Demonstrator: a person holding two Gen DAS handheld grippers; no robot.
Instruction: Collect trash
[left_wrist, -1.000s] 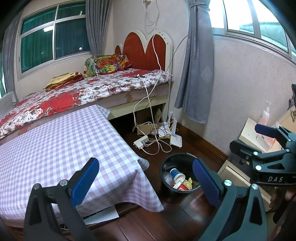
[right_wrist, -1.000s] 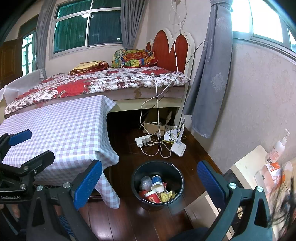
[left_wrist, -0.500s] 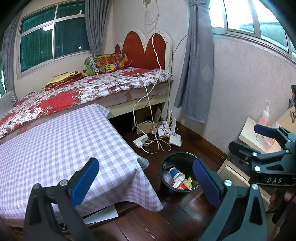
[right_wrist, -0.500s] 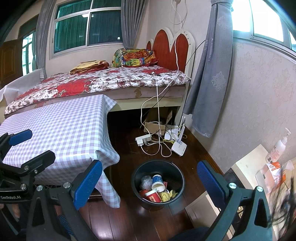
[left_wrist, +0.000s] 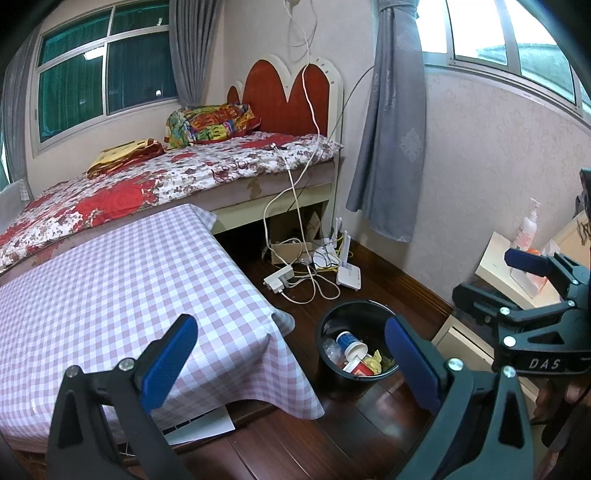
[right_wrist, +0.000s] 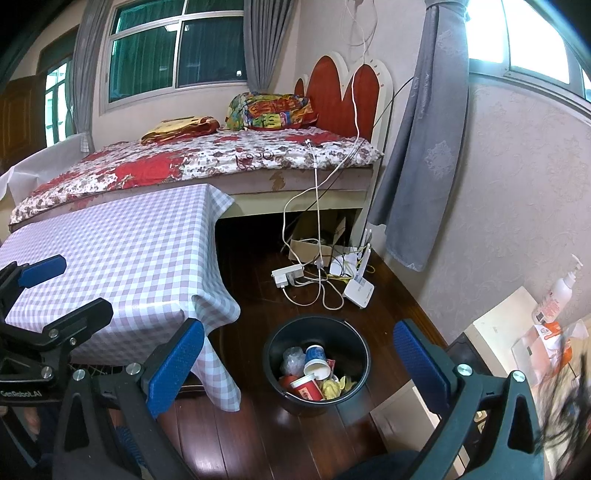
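Observation:
A black trash bin (left_wrist: 334, 325) (right_wrist: 354, 345) stands on the dark wood floor beside the table. It holds paper cups (right_wrist: 317, 363), a clear plastic wrapper and yellow scraps. My left gripper (left_wrist: 290, 356) is open and empty, held above the table corner and the bin. My right gripper (right_wrist: 299, 363) is open and empty, held above the bin. Each gripper shows in the other's view: the right one at the right edge (left_wrist: 532, 295), the left one at the left edge (right_wrist: 55, 291).
A table with a purple checked cloth (left_wrist: 110, 280) (right_wrist: 122, 251) stands left of the bin. Behind it is a bed (left_wrist: 177, 173). Cables, a power strip (right_wrist: 287, 275) and a white router (right_wrist: 359, 290) lie on the floor. A low cabinet with a pump bottle (right_wrist: 554, 295) stands at the right.
Almost nothing has moved. The left wrist view has drifted very slightly, so the bin sits a touch further left. Both grippers stay open and empty.

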